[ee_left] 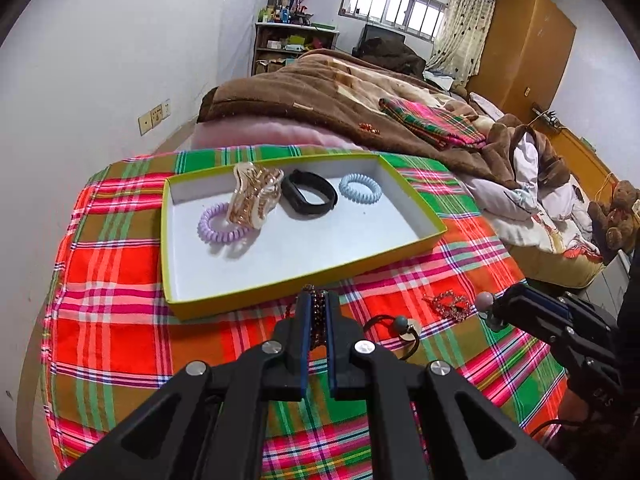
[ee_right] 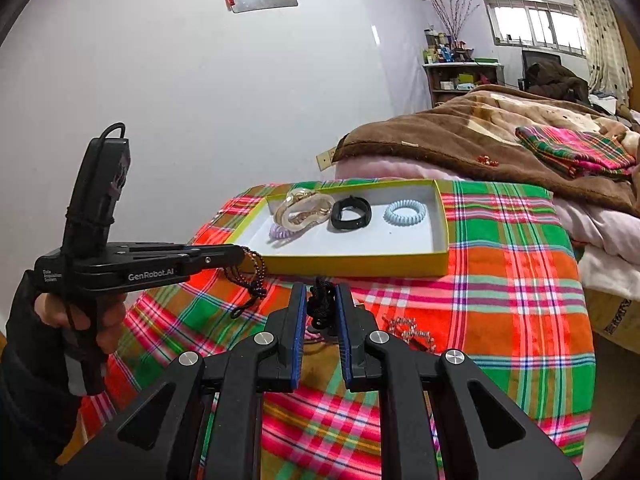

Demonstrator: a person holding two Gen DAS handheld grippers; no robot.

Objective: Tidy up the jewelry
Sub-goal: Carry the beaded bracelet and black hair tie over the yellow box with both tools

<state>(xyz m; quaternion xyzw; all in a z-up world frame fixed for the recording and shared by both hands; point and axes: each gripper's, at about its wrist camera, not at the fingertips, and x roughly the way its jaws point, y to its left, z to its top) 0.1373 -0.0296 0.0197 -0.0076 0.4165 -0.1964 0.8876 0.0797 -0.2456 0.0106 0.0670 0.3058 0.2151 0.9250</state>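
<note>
A yellow-rimmed tray with a white floor lies on the plaid cloth. In it are a purple coil hair tie, a gold claw clip, a black band and a blue coil hair tie. My left gripper is shut on a dark beaded bracelet, just in front of the tray's near rim. In the right wrist view the bracelet hangs from the left gripper, above the cloth. My right gripper is shut on a black knotted hair tie.
A sparkly hair clip and a black loop with a grey bead lie on the cloth right of my left gripper. A brown blanket is heaped behind the tray. A white wall runs along the left.
</note>
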